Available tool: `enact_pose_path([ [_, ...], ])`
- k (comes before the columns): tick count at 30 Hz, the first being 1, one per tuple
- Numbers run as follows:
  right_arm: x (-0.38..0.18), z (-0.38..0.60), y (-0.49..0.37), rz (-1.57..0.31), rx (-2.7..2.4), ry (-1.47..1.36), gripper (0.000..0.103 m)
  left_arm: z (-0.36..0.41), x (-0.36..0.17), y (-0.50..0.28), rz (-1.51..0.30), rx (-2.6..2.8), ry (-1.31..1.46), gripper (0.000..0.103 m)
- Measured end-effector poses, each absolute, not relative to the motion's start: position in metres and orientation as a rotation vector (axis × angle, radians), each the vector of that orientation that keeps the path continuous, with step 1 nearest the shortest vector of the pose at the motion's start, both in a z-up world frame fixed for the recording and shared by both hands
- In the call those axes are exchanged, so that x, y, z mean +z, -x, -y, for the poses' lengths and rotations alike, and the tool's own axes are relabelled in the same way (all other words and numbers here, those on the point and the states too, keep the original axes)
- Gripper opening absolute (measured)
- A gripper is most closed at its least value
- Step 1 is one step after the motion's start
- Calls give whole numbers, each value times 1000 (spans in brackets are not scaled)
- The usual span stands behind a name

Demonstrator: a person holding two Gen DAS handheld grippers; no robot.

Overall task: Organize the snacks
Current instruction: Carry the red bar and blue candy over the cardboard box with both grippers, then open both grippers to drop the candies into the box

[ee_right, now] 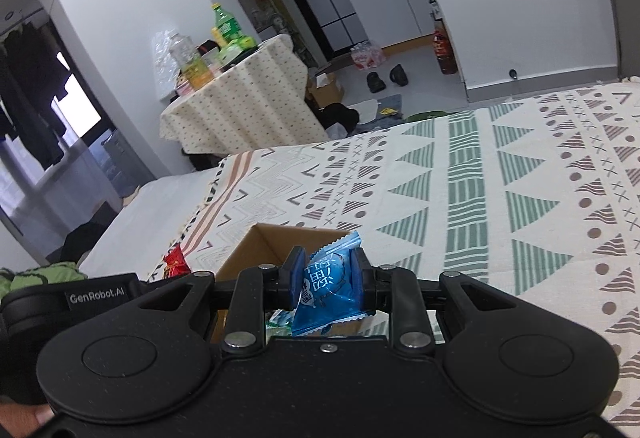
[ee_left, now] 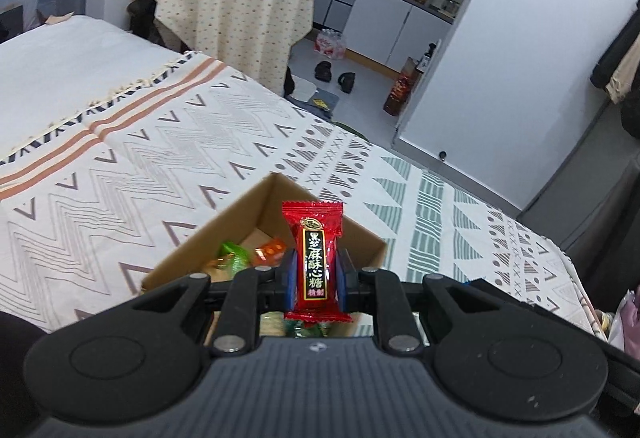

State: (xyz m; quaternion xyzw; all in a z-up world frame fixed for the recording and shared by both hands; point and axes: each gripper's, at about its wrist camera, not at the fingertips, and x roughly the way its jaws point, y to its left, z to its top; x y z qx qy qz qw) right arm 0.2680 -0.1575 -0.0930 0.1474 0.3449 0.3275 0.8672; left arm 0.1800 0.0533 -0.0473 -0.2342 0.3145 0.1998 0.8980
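Note:
My left gripper (ee_left: 314, 278) is shut on a red candy packet (ee_left: 315, 262) with black and gold lettering, held upright above an open cardboard box (ee_left: 240, 213). Green and orange wrapped sweets (ee_left: 248, 254) lie inside the box. My right gripper (ee_right: 326, 278) is shut on a blue snack packet (ee_right: 328, 290), hanging over the same cardboard box (ee_right: 260, 242). In the right wrist view the red candy packet (ee_right: 176, 262) peeks out past the other gripper's body at the left.
The box rests on a bed with a patterned blanket (ee_left: 160, 141). Beyond the bed stands a round table (ee_left: 228, 9) with a dotted cloth and bottles. Shoes (ee_left: 332, 73) and a bottle pack lie on the floor by white cabinets.

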Motion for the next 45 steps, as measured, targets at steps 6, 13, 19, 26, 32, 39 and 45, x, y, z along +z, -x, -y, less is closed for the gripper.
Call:
enact_pose_path([
  [6, -95, 141, -264, -717, 702, -285, 24, -77, -54, -179, -665, 420, 518, 18],
  [13, -93, 123, -265, -706, 725, -273, 24, -103, -64, -191, -682, 406, 550, 18],
  [19, -99, 104, -272, -723, 728, -251, 24, -117, -78, -208, -712, 381, 572, 18],
  [26, -105, 90, -290, -739, 686, -250, 24, -129, -99, -232, -786, 324, 606, 19],
  [32, -108, 69, -304, -748, 677, -251, 24, -140, -103, -241, -818, 280, 598, 23],
  [39, -106, 53, -311, -752, 668, -279, 24, -157, -96, -240, -819, 264, 610, 24],
  [45, -99, 39, -308, -752, 758, -342, 34, -174, -84, -228, -799, 281, 610, 29],
])
